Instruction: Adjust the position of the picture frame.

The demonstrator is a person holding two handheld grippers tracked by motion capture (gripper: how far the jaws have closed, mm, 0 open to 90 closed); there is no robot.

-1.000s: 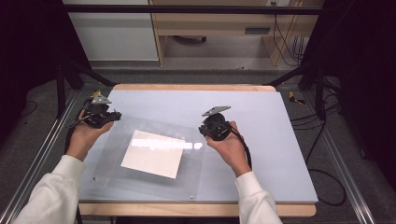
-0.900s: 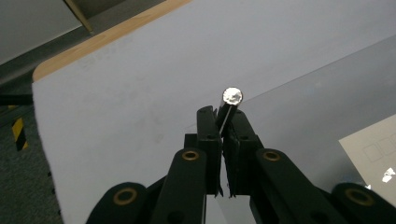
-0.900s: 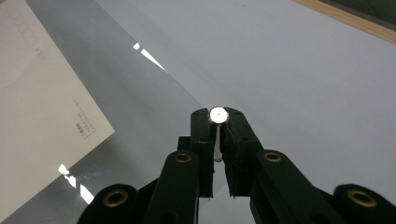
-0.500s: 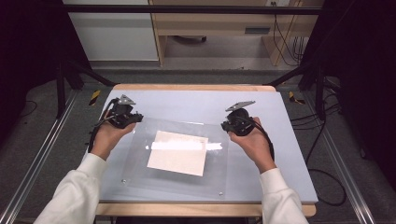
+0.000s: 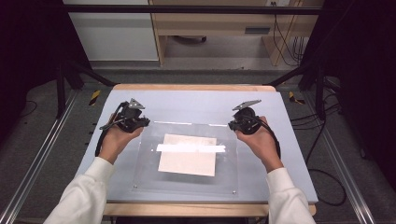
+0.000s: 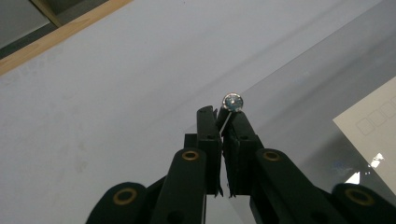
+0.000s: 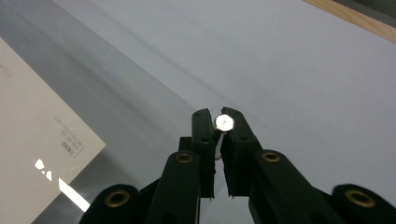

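The clear, rectangular acrylic sheet [image 5: 187, 158] lies flat on the pale blue-grey tabletop [image 5: 187, 100], its long axis running left to right between the two hands. Each tool holds one of its far corners: the left tool [image 5: 140, 122] sits at the far-left corner and the right tool [image 5: 236, 125] at the far-right corner, so the sheet stretches from both tools back toward the person. Neither hand is nearer — each has its own corner.

In the left gripper view the left tool's black jaws are pressed together on the thin edge of the sheet, just below a small round metal stud [image 6: 232, 101] set in that corner. In the right gripper view the right tool's jaws pinch the matching edge, a shiny round stud [image 7: 224, 122] showing between their tips.

The sheet is transparent and glossy, with a bright bar of reflected light across its middle, and small studs at its near corners too. Under or within it, at its centre, lies a cream rectangular sheet of paper [image 5: 187, 155] — slightly skewed against the sheet's edges, and faintly printed.

With both far corners held and the near edge free, any lift would likely hinge the sheet up from its far side.
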